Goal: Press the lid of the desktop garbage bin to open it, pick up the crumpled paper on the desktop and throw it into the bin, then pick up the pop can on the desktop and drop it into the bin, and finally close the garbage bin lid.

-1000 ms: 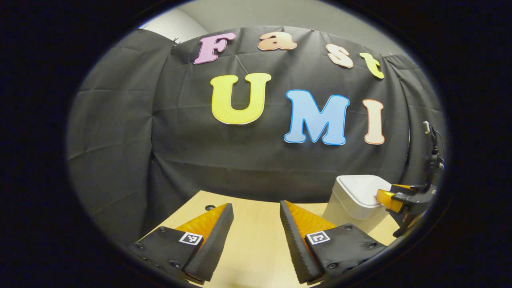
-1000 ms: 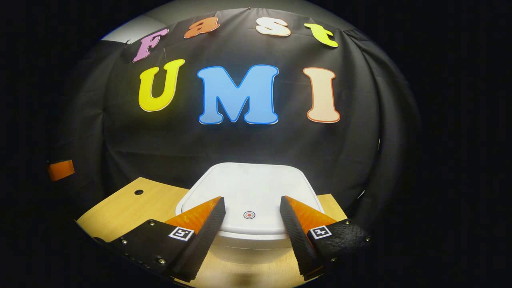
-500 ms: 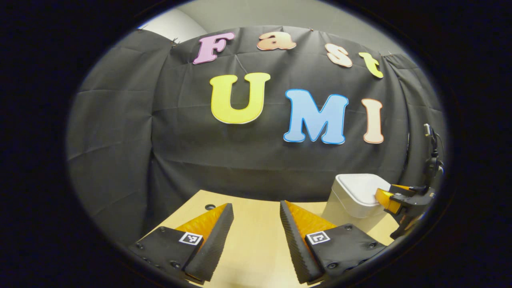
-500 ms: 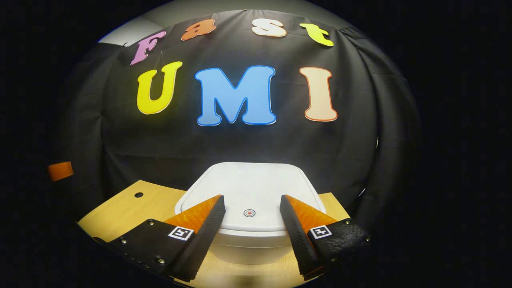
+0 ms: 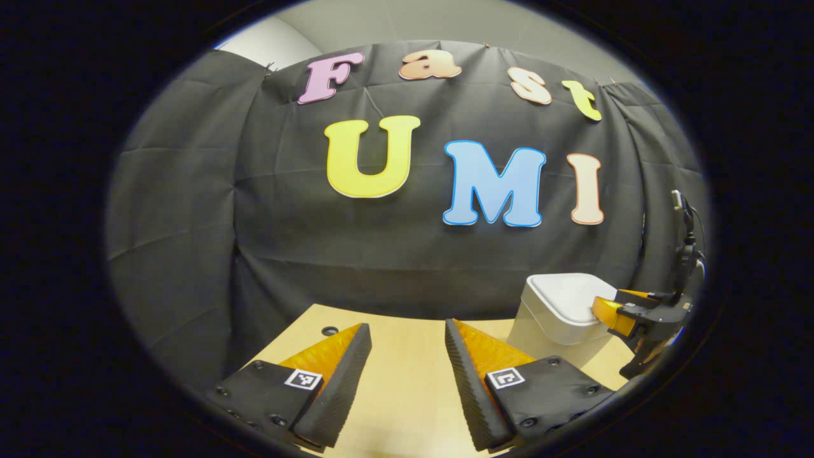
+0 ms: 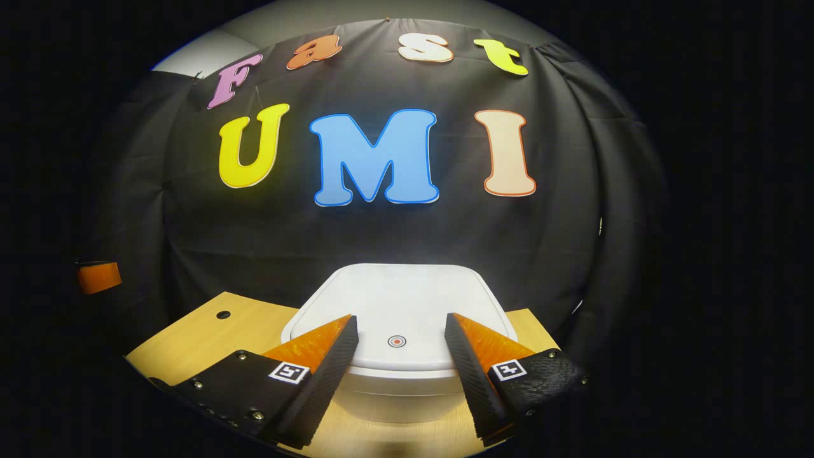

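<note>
White bin (image 6: 397, 343) sits at 12 o'clock, just ahead of the open right gripper (image 6: 399, 359), which has barely shifted over the shut lid (image 6: 397, 305); open, empty left gripper (image 5: 407, 369) drifted aside, so the press seems pending

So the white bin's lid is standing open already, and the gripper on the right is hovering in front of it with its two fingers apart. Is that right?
Not quite: the lid of the white bin is down and shut, not open, as the right gripper view shows. The rest holds: the right gripper hovers in front of it with its two fingers apart, the lid's small round mark between them.
</note>
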The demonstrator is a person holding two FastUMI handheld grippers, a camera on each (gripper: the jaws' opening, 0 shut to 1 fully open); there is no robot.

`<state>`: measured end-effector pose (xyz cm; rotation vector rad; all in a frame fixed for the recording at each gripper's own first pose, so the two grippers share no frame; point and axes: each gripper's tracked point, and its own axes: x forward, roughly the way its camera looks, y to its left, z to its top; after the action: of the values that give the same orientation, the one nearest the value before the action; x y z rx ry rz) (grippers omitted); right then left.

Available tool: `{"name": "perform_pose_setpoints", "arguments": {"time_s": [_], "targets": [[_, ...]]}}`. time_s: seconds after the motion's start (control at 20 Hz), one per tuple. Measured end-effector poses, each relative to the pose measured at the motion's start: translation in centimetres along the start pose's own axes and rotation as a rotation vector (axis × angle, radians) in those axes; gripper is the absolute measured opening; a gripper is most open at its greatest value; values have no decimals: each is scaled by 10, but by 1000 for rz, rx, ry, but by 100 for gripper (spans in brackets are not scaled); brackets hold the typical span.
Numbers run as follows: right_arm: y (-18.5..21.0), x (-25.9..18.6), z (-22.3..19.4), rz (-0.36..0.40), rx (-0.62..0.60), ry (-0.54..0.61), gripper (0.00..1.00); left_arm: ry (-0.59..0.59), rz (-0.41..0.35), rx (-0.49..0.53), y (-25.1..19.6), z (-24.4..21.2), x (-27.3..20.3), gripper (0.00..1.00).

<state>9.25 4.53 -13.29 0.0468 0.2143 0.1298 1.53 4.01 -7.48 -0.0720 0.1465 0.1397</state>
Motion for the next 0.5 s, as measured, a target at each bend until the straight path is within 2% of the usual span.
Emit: {"name": "perform_pose_setpoints", "arguments": {"time_s": [0.2,0.25,0.3,0.5], "targets": [[0,-3,1,-3,-13,0,89,-2,-4,2,0,2,1,77],[0,-6,2,-6,-19,-2,89,-2,-6,3,0,3,2,82],[0,-10,5,-8,-26,-9,89,-5,-9,5,0,3,3,77],[0,-28,25,-21,-32,-60,88,-14,-24,7,-6,7,4,78]]}}
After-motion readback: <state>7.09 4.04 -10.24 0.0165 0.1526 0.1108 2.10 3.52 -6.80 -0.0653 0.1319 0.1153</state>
